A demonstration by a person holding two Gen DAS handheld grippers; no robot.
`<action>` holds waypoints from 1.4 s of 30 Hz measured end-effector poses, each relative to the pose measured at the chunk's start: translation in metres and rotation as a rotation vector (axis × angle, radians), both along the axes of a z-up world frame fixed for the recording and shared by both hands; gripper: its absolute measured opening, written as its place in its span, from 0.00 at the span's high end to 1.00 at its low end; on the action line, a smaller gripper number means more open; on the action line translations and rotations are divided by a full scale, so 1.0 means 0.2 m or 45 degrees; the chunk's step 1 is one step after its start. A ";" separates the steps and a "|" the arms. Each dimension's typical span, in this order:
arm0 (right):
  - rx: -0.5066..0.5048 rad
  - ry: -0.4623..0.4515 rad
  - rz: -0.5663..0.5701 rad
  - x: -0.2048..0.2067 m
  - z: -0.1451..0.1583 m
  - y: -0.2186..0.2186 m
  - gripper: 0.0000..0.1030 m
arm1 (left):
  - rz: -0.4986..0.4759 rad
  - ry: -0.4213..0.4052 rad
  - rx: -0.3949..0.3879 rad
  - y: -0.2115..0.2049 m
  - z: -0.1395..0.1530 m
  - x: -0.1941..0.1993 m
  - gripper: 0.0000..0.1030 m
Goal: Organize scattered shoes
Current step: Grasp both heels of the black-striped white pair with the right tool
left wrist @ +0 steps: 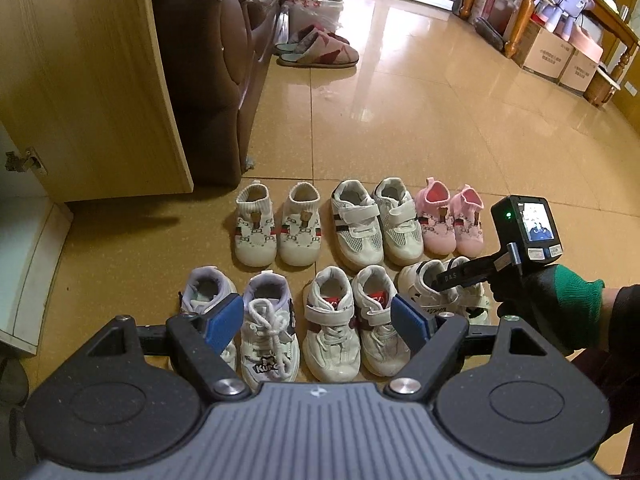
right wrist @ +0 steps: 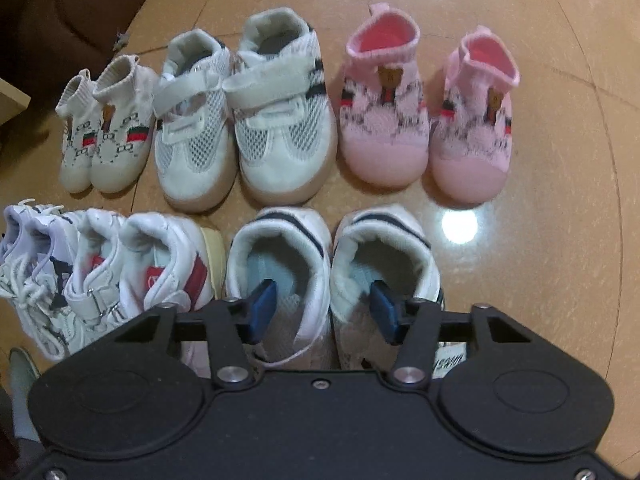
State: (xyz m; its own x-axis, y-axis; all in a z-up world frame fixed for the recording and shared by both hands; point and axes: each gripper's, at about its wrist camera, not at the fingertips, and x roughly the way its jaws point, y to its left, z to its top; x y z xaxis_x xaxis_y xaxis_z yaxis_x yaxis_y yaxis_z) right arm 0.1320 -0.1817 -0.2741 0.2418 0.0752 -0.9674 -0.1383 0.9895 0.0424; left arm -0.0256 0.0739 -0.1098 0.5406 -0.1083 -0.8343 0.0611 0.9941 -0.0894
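Small children's shoes stand in two rows on the tan tiled floor. The back row holds a cream knit pair, a white mesh strap pair and a pink knit pair. In front stand a laced white pair, a white pair with red patches and a white pair with navy stripes. My right gripper points down with one blue pad inside each navy-striped shoe; their inner walls lie between the pads, which do not visibly press. My left gripper hovers open over the front row, holding nothing.
A wooden cabinet door and a brown leather sofa stand at the left. Brown slippers lie beyond them. A wooden-legged table with cardboard boxes under it is at the far right. A gloved hand holds the right gripper.
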 end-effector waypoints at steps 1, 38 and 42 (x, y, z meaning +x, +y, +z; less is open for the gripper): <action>-0.012 0.021 0.005 0.01 -0.01 0.00 0.57 | 0.000 -0.001 -0.001 0.00 0.00 0.00 0.21; -0.056 0.042 0.016 0.01 -0.08 -0.03 0.39 | -0.196 0.298 0.065 -0.05 -0.22 -0.01 0.21; -0.048 0.041 0.002 0.03 -0.10 -0.04 0.37 | -0.196 0.317 0.174 -0.03 -0.24 -0.01 0.21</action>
